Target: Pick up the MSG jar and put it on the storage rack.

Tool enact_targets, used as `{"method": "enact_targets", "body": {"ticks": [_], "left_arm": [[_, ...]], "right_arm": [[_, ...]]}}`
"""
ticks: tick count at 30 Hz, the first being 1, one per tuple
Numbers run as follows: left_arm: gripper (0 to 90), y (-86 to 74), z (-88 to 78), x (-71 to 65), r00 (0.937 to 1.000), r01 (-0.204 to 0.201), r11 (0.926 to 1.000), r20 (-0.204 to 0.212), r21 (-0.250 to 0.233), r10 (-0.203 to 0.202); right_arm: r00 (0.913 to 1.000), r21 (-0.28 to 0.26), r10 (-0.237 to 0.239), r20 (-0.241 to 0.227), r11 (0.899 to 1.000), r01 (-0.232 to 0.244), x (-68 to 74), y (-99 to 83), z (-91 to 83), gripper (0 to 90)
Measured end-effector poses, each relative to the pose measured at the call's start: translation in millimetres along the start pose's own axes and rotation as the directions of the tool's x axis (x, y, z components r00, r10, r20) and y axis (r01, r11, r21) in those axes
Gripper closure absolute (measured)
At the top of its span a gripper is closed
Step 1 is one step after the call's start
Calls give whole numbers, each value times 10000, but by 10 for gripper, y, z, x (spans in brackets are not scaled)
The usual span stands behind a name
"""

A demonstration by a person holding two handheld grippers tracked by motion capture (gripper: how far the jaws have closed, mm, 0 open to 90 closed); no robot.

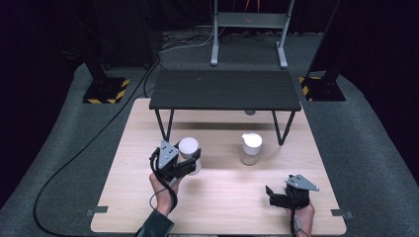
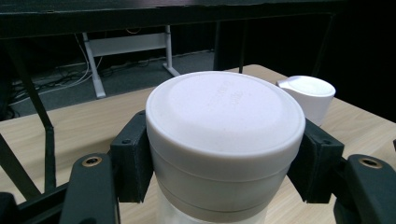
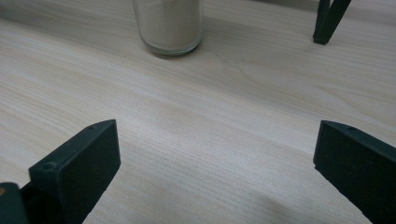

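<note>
- The white-lidded jar is clamped below its lid by the left gripper, above the table's left half; presumably for carrying upright
- The right gripper is kept spread and empty, low over the table, near the spouted jar; likely held ready

Grey carpet floor, dark room, black shelf.

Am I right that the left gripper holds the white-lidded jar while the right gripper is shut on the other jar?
Not quite. The left gripper does clamp the white-lidded jar, but the right gripper holds nothing: the right gripper view shows its jaws wide apart over bare table, the other jar standing beyond them.
</note>
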State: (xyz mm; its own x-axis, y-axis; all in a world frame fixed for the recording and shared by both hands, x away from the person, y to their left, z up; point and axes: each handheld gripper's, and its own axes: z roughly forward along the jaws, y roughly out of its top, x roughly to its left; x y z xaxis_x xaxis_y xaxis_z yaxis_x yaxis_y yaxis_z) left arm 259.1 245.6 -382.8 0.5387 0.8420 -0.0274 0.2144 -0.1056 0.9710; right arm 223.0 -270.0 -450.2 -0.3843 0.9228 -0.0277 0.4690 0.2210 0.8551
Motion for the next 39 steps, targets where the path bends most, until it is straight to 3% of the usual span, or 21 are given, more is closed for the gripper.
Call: {"method": "enact_targets", "body": {"ticks": [14,39], "left_arm": [[341,92,79,128,9999,80,9998,-122,174,-78],[341,302,183,279,9983,-152,9994,-554,314,169]], "right_arm": [[10000,23,37,-5,10000,-37,-5,4,2,0],[10000,56,-2,31,10000,1,6,10,4,0]]}}
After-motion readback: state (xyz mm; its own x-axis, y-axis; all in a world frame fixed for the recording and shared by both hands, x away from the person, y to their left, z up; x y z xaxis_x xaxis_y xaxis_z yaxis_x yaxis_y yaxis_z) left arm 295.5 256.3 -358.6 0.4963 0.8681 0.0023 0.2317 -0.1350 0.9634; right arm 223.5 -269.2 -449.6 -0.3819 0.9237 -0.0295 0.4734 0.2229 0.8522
